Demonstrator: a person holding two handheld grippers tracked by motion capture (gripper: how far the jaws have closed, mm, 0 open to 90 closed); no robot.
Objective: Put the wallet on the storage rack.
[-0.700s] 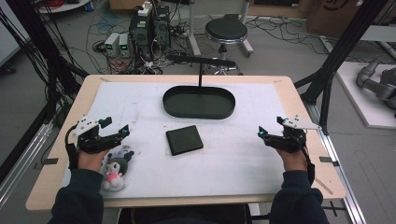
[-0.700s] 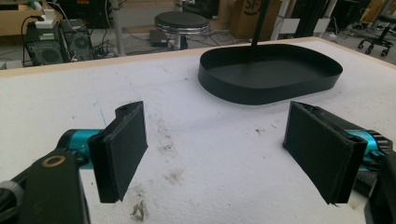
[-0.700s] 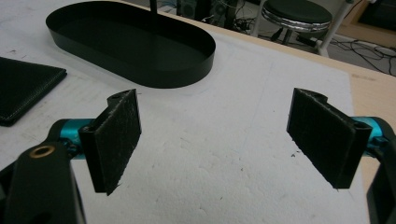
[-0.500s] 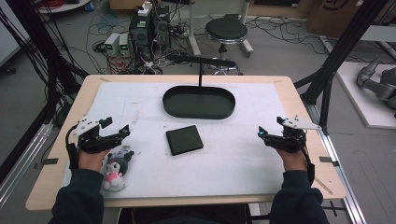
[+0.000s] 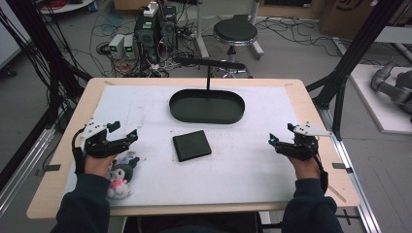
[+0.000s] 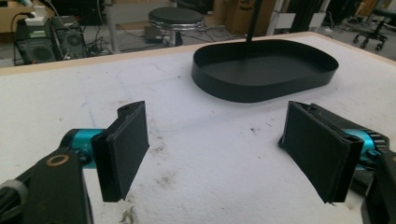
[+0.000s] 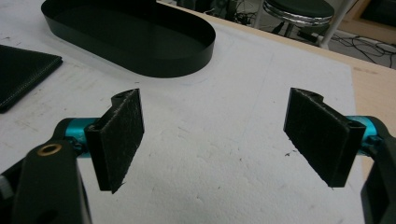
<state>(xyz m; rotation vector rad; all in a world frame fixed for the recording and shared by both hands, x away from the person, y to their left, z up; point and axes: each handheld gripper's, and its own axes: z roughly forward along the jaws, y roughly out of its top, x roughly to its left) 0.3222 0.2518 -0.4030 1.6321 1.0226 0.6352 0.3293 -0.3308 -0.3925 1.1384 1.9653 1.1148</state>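
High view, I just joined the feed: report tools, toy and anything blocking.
Left tool open, right tool open, both empty. Small black-and-pink plush toy lies beside the left hand, untouched. Nothing blocking.

Even, bright light; soft focus

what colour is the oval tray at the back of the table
Black, inside and out; the oval tray shows best in the left gripper view.

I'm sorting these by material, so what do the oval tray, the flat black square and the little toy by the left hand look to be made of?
The oval tray looks like thin sheet metal or hard plastic, matte black: crisp, upright wall. The flat black square seems leather or faux leather: fine grain and stitching near its edge in the right gripper view. The little toy looks like plush fabric: soft, fuzzy outline.
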